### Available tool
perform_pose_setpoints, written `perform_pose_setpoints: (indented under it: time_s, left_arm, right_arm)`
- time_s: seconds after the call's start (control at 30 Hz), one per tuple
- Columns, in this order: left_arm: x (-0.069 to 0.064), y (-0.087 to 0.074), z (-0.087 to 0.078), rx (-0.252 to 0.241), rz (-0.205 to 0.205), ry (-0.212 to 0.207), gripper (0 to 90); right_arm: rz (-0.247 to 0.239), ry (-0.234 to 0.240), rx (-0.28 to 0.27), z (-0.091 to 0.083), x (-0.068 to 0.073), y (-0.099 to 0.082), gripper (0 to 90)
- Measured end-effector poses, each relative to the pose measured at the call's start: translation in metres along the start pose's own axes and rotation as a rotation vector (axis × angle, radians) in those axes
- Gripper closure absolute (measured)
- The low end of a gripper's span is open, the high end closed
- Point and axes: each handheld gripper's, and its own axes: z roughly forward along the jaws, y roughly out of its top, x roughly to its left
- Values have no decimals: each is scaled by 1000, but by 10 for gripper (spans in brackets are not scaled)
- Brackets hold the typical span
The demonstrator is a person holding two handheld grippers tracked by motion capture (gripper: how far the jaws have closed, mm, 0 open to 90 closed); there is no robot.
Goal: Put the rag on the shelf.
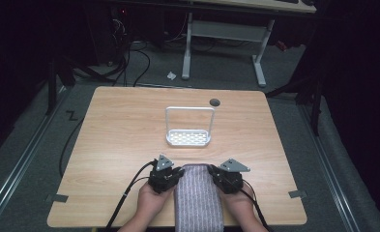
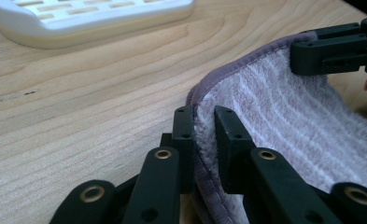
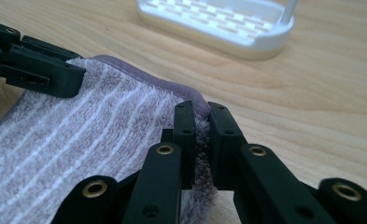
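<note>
Both tongs (image 1: 164,175) (image 1: 225,178) pinch a striped towel (image 1: 197,198) on the wooden table (image 1: 120,130), dark room.

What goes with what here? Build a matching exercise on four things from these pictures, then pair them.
1 towel
2 white rack
3 left gripper
4 dark round spot

A clamps the towel's left corner
B stands at the table's middle
C lies near the far edge
D striped, hangs over the near edge

Pairs: 1-D, 2-B, 3-A, 4-C

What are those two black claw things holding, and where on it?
Both hold the striped towel: the left gripper pinches its left far corner edge, the right gripper its right far corner edge.
</note>
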Motion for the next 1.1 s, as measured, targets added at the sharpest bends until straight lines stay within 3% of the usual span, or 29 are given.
perform_pose_setpoints:
  time_s: [0.13,0.27,0.37,0.63,0.97,1.1]
  left_arm:
    - [-7,-3,-8,-58,10,19,792]
    - [-19,-9,-19,-134,48,70,791]
    - [-28,-10,-26,-185,54,92,790]
    - [-34,-4,-41,-249,75,111,790]
    - [-39,24,-61,-318,140,119,793]
    - [-40,37,-68,-355,137,119,793]
  right_arm:
    - [-19,-31,-51,-8,9,-1,831]
    - [-26,-46,-85,-13,15,-2,830]
    - [-36,-50,-112,-18,21,-3,830]
    - [-100,-76,-216,-31,34,3,831]
    - [-104,-92,-335,-49,32,31,832]
    - [-105,-95,-377,-56,31,46,831]
